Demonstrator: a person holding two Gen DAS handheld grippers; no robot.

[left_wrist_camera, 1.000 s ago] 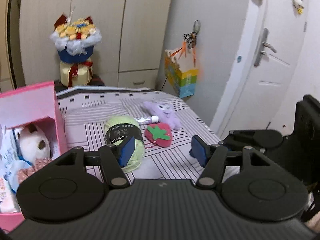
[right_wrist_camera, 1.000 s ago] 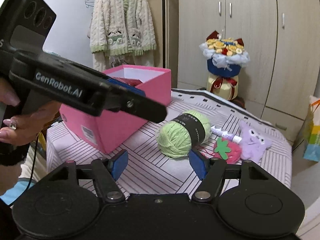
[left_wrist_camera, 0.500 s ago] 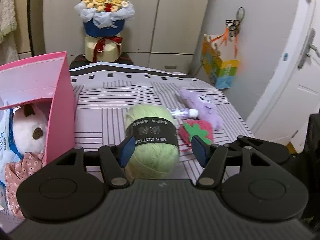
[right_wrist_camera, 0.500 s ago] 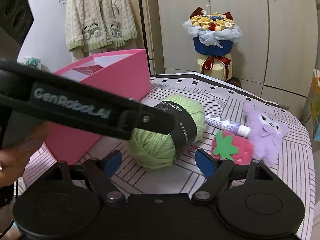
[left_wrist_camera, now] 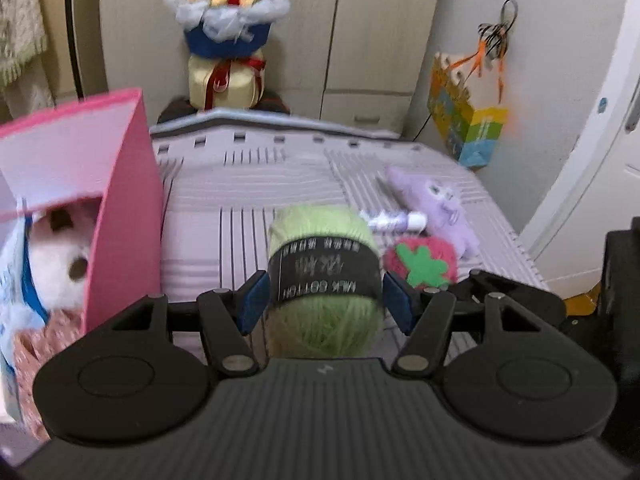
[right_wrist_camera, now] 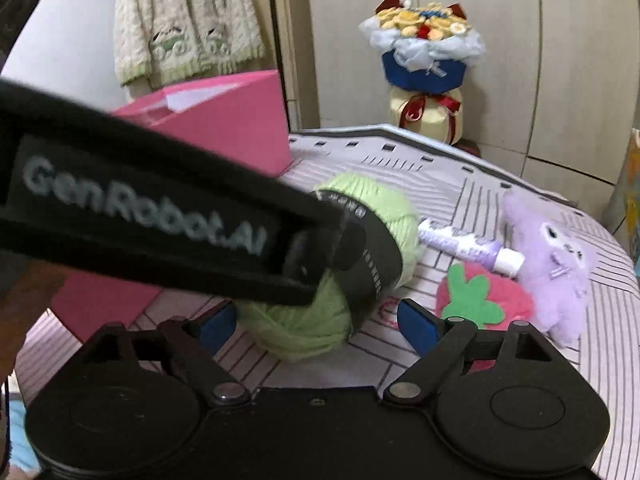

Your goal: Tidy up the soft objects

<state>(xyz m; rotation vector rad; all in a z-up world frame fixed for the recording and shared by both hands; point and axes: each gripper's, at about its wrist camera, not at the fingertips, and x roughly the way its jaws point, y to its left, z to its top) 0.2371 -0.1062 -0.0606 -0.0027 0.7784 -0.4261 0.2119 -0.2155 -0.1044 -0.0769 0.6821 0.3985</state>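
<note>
A flower bouquet [left_wrist_camera: 228, 8] in a blue wrap, tied with a red ribbon over a cream base, stands before pale wardrobe doors [left_wrist_camera: 376, 28] at the far edge of a striped tablecloth [left_wrist_camera: 248, 184]. A colourful paper gift bag [left_wrist_camera: 466, 126] hangs on the wall (orange ribbons trailing from its hook), beside a white door [left_wrist_camera: 600, 140]. A cream knitted cardigan [right_wrist_camera: 182, 20] with green trim hangs at left.

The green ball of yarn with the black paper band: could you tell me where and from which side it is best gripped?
Grip the green ball of yarn across its black paper band, coming in level from the near end. The left gripper already has its open jaws on either side of that band, the firmest part of the yarn.
</note>
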